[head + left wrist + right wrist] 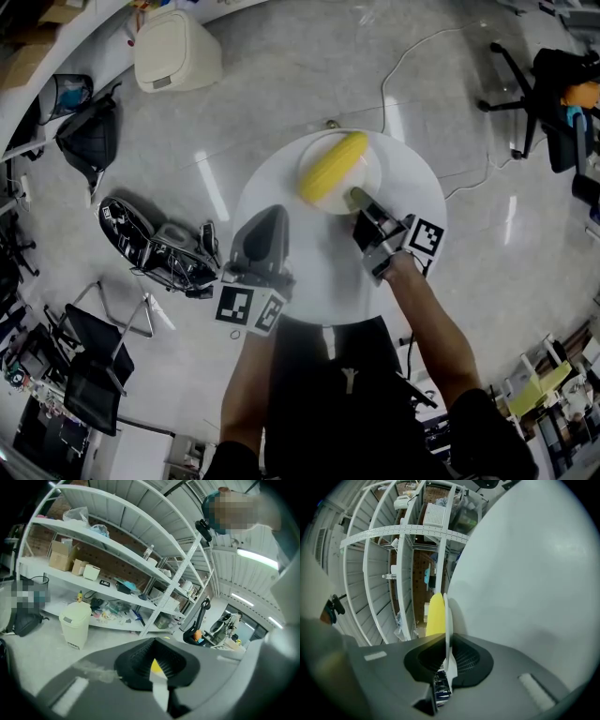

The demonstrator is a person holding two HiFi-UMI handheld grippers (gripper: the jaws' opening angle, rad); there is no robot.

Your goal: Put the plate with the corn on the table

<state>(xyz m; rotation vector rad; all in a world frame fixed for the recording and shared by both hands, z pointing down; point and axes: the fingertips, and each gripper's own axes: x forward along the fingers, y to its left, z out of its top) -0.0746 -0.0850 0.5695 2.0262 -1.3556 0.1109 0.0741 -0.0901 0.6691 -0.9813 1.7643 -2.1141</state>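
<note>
A yellow corn cob [333, 167] lies on a white plate [368, 178] over the far part of the round white table [281, 192]. My right gripper [362, 204] is shut on the plate's near rim. In the right gripper view the plate [447, 613] runs edge-on between the jaws of that gripper [446, 654], with the corn [436, 616] on one side and the table top [525, 583] on the other. My left gripper [265, 234] hovers over the table's near left, apart from the plate, shut and holding nothing. A sliver of corn [155, 665] shows past its jaws [158, 679].
A white bin [176, 49] stands on the floor at far left, with shelving behind it [108, 550]. A black device [159, 248] lies on the floor left of the table. An office chair [544, 84] is at far right and a cable [412, 56] runs across the floor.
</note>
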